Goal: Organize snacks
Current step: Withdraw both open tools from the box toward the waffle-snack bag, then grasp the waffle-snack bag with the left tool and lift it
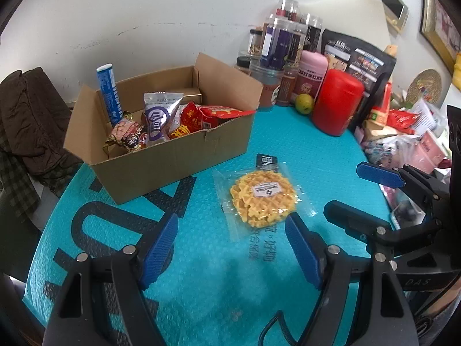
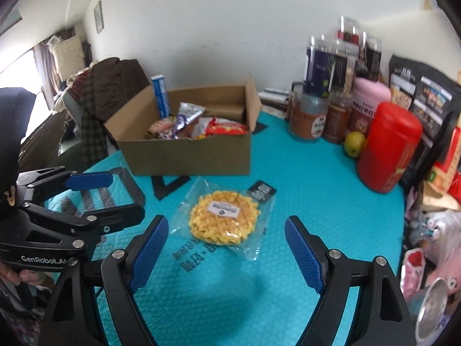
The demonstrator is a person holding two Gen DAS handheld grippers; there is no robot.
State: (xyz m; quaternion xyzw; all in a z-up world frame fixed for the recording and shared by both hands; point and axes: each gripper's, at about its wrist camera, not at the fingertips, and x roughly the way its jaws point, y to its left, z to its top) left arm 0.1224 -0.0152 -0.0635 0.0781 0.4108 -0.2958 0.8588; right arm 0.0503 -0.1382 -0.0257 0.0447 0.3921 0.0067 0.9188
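A round yellow waffle in a clear packet (image 1: 263, 199) (image 2: 224, 220) lies flat on the teal table mat (image 1: 201, 274) (image 2: 317, 201). Behind it stands an open cardboard box (image 1: 173, 155) (image 2: 187, 155) holding several snack packs and an upright blue tube (image 1: 108, 92). My left gripper (image 1: 230, 248) (image 2: 109, 197) is open and empty, its blue pads (image 1: 160, 248) just short of the packet's near left side. My right gripper (image 2: 227, 256) (image 1: 366, 196) is also open and empty, with the waffle just beyond its fingertips, slightly left of centre.
Jars (image 1: 276, 57) (image 2: 325, 86), a red canister (image 1: 335, 101) (image 2: 389, 147), a green fruit (image 1: 304, 103) (image 2: 354, 143) and a black bag (image 1: 357, 57) crowd the back right. Loose packets (image 1: 403, 132) pile along the right edge. A brown jacket (image 1: 28, 115) hangs at left.
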